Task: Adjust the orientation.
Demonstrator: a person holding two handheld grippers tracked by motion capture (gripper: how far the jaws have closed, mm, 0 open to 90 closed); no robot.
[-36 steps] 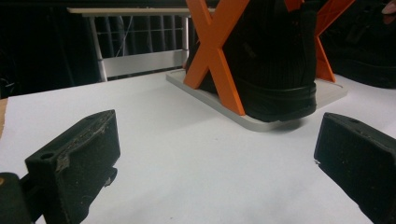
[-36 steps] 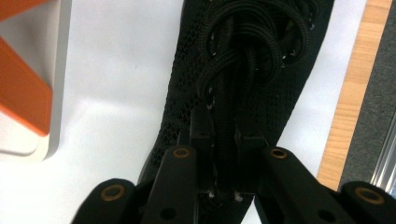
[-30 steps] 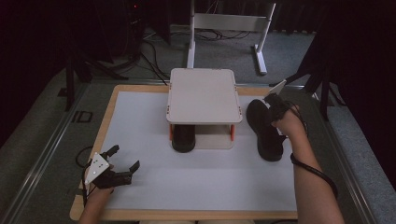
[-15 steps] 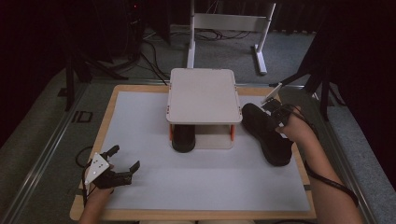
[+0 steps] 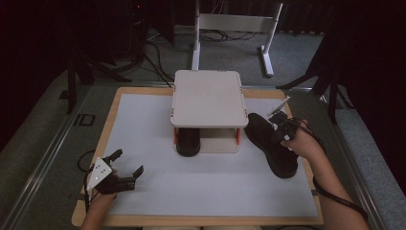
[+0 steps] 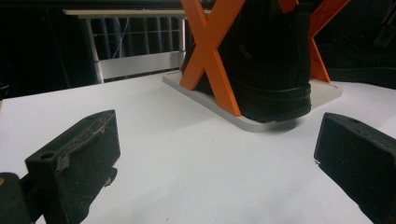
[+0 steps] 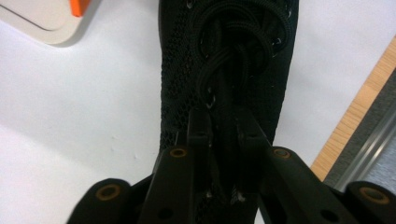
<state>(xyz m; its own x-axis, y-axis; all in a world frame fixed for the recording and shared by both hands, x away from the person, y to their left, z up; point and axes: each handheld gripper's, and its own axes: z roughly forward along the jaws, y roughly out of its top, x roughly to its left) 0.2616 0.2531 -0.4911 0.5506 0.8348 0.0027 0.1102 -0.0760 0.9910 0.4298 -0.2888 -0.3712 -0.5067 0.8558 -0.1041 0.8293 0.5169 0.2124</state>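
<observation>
A black laced shoe (image 5: 270, 149) lies on the white sheet just right of the white rack (image 5: 207, 98). My right gripper (image 5: 278, 131) is shut on it. In the right gripper view the jaws (image 7: 224, 119) pinch the tongue and laces of the shoe (image 7: 180, 70). They have just been opening slightly, with the tongue still pressed between them. A second black shoe (image 5: 187, 142) stands under the rack, behind an orange cross brace (image 6: 210, 51). It also shows in the left gripper view (image 6: 273, 70). My left gripper (image 5: 128, 162) rests open at the near left, nothing between its jaws (image 6: 217, 133).
The rack's lower tray (image 6: 324, 91) sits on the white sheet (image 5: 143, 124), which covers a wood-edged board (image 5: 112, 112). A white metal stand (image 5: 234, 21) and cables lie on the floor beyond. The table's metal rail (image 7: 369, 149) runs close to the right of the held shoe.
My right hand has carried the shoe a little nearer and closer to the rack's right side, its toe now angled toward the rack. The left gripper has stayed still.
</observation>
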